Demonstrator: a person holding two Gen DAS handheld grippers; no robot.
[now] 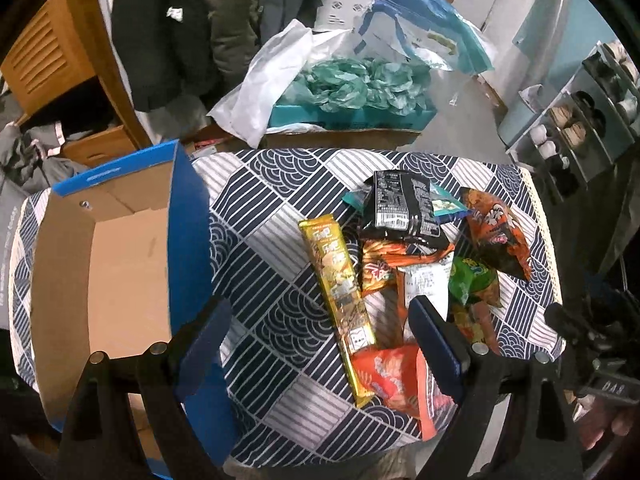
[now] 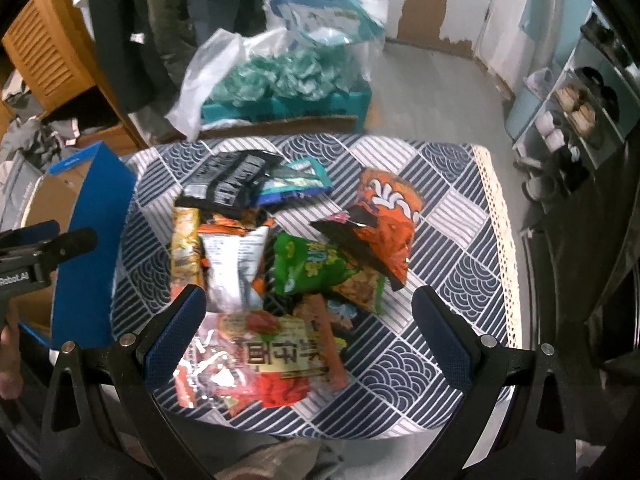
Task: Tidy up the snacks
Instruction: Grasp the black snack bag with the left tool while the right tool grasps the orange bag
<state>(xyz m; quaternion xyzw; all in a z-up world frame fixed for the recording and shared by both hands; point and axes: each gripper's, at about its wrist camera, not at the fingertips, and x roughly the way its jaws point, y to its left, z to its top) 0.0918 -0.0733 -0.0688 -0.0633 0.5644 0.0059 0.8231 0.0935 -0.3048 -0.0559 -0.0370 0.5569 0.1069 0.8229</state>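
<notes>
Between my right gripper's (image 2: 308, 320) spread, empty jaws I see a red noodle packet (image 2: 256, 364), its near edge blurred. My left gripper (image 1: 320, 332) also gapes over the tablecloth (image 1: 276, 240), one finger (image 1: 436, 340) covering part of the snack pile (image 1: 416, 256). Left of it the cardboard box (image 1: 116, 264) runs off frame.

Both fisheye views are bending straight lines toward black rounded corners. Light is falling unevenly, leaving the edges dim. Motion blur is smearing the snack packets (image 2: 280, 272) in the right view.
</notes>
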